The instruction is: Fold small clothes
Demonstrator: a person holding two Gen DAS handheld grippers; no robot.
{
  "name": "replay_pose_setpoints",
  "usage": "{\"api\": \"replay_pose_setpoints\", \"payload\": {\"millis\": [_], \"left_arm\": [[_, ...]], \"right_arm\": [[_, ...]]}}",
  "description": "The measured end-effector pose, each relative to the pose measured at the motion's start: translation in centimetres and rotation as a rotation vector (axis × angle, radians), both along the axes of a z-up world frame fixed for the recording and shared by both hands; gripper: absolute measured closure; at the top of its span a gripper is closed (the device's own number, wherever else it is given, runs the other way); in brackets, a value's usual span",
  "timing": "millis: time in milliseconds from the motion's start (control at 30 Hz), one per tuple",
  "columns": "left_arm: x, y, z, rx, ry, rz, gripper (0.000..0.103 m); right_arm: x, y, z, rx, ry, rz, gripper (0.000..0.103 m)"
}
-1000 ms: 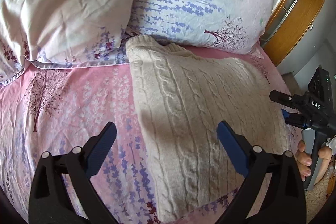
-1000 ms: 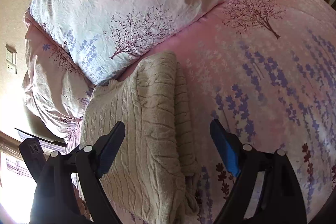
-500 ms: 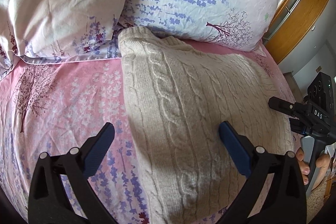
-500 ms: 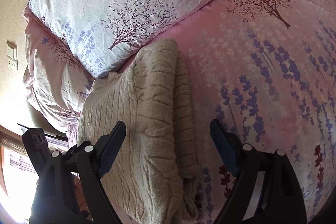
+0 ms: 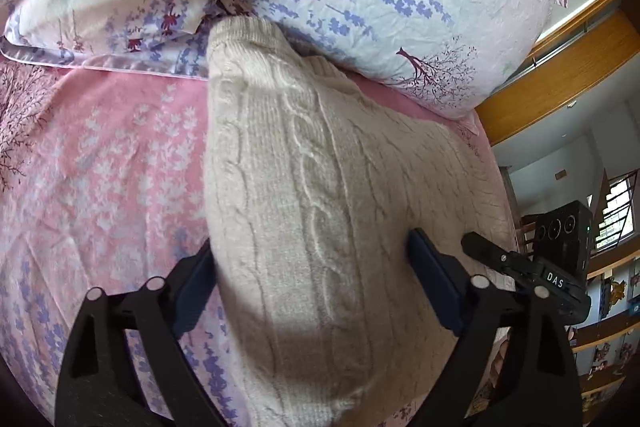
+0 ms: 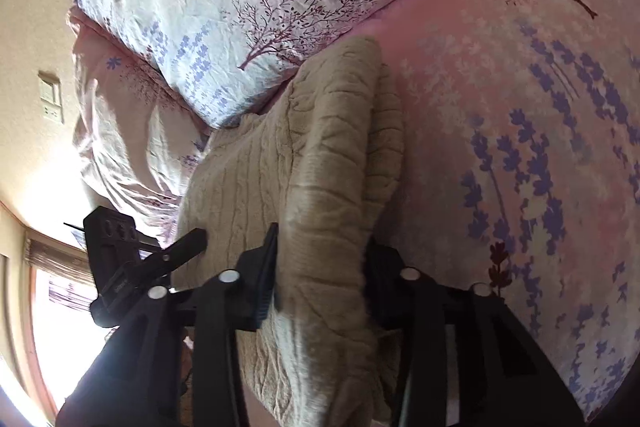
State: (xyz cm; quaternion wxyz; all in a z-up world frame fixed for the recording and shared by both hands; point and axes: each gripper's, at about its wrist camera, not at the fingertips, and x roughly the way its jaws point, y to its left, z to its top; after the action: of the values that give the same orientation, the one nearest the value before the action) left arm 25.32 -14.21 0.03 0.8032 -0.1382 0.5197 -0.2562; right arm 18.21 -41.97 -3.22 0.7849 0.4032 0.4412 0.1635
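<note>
Left wrist: the cream cable-knit sweater (image 5: 320,187) lay on the pink bedspread (image 5: 100,167) below 2 pillows. The left gripper (image 5: 312,275), just closing, straddled its thick, soft near end, grip uncertain.

Right wrist: the right gripper (image 6: 320,267) had just closed, pinching the sweater's folded edge (image 6: 332,187); bulky knit favoured gripping all layers together.

Right tool (image 6: 320,267) jaws just closing, pinching knit fold; left tool (image 5: 312,279) jaws wide, narrowing, straddling cloth.
</note>
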Motion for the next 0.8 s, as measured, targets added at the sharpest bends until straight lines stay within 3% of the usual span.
{"api": "replay_pose_setpoints", "payload": {"millis": [67, 133, 233, 400, 600, 700, 800], "left_arm": [[-0.3, 0.9, 0.1, -0.027, 0.001, 0.022, 0.030], [-0.5, 1.2, 0.4, -0.061, 0.002, 0.034, 0.047], [-0.9, 1.1, 1.1, -0.070, -0.024, 0.009, 0.061], [-2.7, 2.0, 2.3, -0.069, -0.072, -0.015, 0.065], [-5.6, 7.5, 5.4, -0.063, -0.136, 0.008, 0.065], [-6.6, 10.9, 6.2, -0.050, -0.167, 0.046, 0.064], [-6.1, 14.1, 4.4, -0.050, -0.111, 0.082, 0.063]], "right_arm": [[-0.3, 0.1, 0.2, 0.003, -0.021, -0.007, 0.069], [-0.7, 0.2, 0.7, -0.007, -0.043, -0.013, 0.071], [-1.3, 0.9, 2.0, -0.022, -0.087, -0.023, 0.072], [-2.6, 3.4, 5.5, -0.119, -0.172, -0.006, 0.073], [-3.4, 8.2, 8.8, -0.219, -0.296, 0.071, 0.074], [-3.3, 11.2, 8.5, -0.245, -0.329, 0.124, 0.074], [-2.4, 14.0, 6.3, -0.296, -0.288, 0.182, 0.074]]}}
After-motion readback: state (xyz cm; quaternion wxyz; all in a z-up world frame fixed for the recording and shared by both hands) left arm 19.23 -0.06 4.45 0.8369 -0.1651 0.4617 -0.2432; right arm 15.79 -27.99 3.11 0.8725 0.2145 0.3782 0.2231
